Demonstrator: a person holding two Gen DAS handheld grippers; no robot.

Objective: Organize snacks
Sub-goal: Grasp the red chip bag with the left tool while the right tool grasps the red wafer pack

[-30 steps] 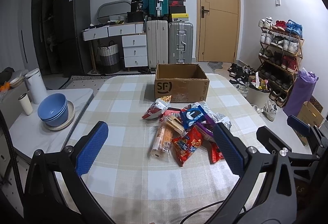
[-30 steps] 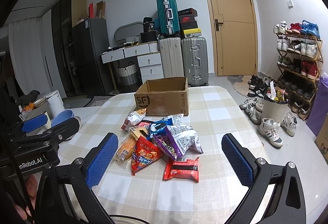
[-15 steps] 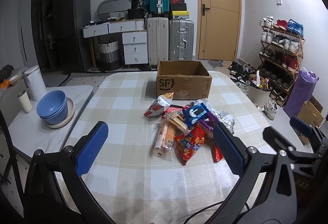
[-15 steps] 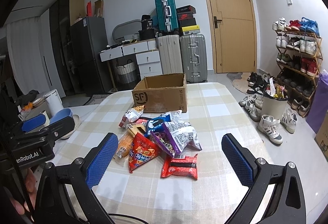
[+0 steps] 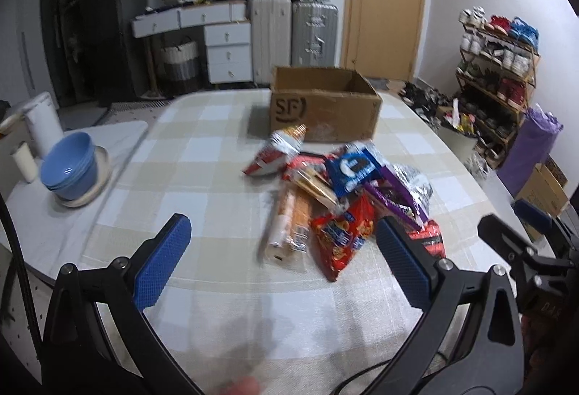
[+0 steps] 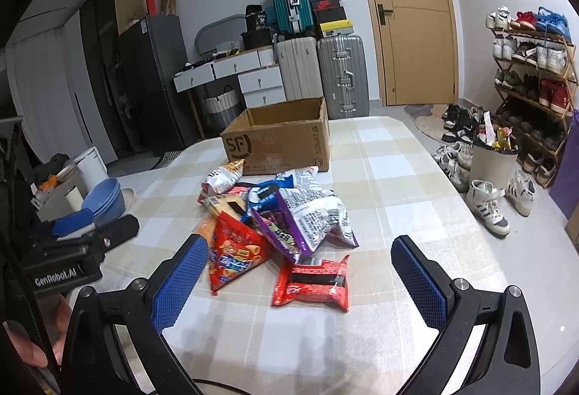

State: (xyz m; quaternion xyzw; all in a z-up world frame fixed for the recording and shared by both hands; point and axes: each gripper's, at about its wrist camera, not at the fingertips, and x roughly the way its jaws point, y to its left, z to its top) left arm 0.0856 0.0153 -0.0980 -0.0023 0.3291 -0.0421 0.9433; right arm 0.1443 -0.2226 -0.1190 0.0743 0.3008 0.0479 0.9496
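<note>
A pile of snack packets (image 5: 336,192) lies on the checked tablecloth, also in the right wrist view (image 6: 275,221). It holds a red bag (image 6: 235,254), a red wrapper (image 6: 315,284), a blue cookie pack (image 5: 353,169) and a long orange pack (image 5: 289,225). An open cardboard box (image 5: 322,105) marked SF stands behind the pile; it shows in the right wrist view (image 6: 278,141). My left gripper (image 5: 286,264) is open and empty, just short of the pile. My right gripper (image 6: 300,279) is open and empty, above the red wrapper.
Stacked blue bowls (image 5: 70,165) on a plate, a white jug (image 5: 43,123) and a cup stand on a side table at the left. Suitcases (image 5: 293,29), drawers and a door are behind the table. A shoe rack (image 6: 528,76) and bin (image 6: 492,163) stand at the right.
Both grippers have moved forward and dipped toward the snack pile, which now looks larger and closer. Both stay open.
</note>
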